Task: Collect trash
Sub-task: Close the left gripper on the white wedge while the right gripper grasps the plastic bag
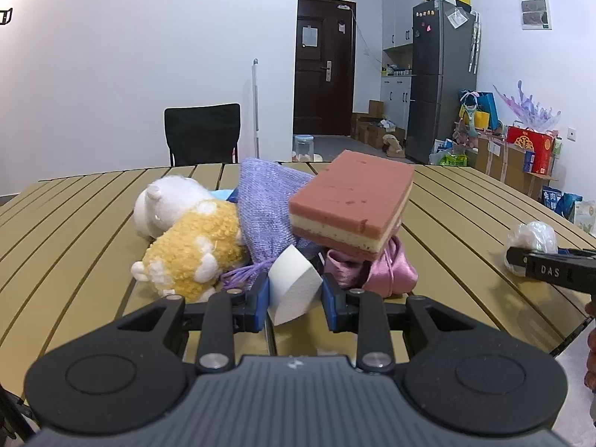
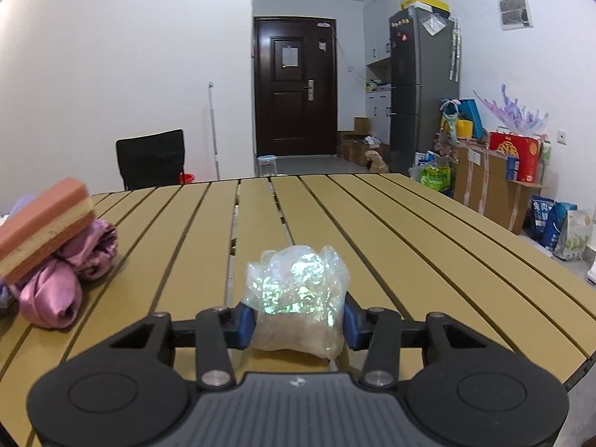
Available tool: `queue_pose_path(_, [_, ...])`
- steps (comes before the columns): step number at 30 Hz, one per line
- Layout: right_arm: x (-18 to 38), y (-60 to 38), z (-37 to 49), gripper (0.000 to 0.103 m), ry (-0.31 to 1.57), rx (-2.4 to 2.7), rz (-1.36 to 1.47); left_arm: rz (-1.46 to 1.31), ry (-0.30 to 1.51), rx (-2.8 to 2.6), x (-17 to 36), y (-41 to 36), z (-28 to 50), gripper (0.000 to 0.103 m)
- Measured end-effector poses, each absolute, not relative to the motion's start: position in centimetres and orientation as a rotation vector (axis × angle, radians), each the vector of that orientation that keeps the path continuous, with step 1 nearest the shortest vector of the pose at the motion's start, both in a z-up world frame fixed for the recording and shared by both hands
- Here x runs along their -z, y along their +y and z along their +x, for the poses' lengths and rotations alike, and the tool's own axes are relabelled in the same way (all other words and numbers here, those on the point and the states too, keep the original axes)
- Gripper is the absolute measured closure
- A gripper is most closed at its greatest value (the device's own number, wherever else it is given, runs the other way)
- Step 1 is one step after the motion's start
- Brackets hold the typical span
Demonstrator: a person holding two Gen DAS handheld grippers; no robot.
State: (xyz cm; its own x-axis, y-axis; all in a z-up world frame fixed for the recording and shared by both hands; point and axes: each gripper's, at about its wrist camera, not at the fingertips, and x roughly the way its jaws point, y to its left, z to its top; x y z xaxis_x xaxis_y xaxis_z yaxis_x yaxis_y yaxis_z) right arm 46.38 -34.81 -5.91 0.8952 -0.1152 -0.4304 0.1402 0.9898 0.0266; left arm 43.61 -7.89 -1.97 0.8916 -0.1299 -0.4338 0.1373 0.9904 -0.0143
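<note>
My left gripper [image 1: 295, 300] is shut on a white wedge of foam [image 1: 292, 290], low over the tan slatted table [image 1: 93, 223] in front of a pile of things. My right gripper [image 2: 298, 322] is shut on a crumpled ball of iridescent plastic wrap [image 2: 298, 287], its blue pads pressing both sides, with the ball resting on the table [image 2: 409, 242]. The left wrist view shows the same ball [image 1: 530, 238] at the far right, behind one of the right gripper's black fingers [image 1: 551, 270].
The pile holds a white and yellow plush toy [image 1: 186, 231], a purple knitted pouch [image 1: 268, 208], a pink and cream layered sponge [image 1: 350, 205] and a pink satin pouch [image 1: 387, 272]. A black chair [image 1: 203, 132] stands behind the table. Boxes and bags line the right wall.
</note>
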Motion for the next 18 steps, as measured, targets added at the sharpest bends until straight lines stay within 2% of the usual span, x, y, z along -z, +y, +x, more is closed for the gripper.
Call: queue_pose_path(18, [3.3, -32.1, 40.8, 0.062, 0.381, 0.038, 0.030, 0.030, 0.369, 0.103, -0.1, -6.8, 40.2, 0.074])
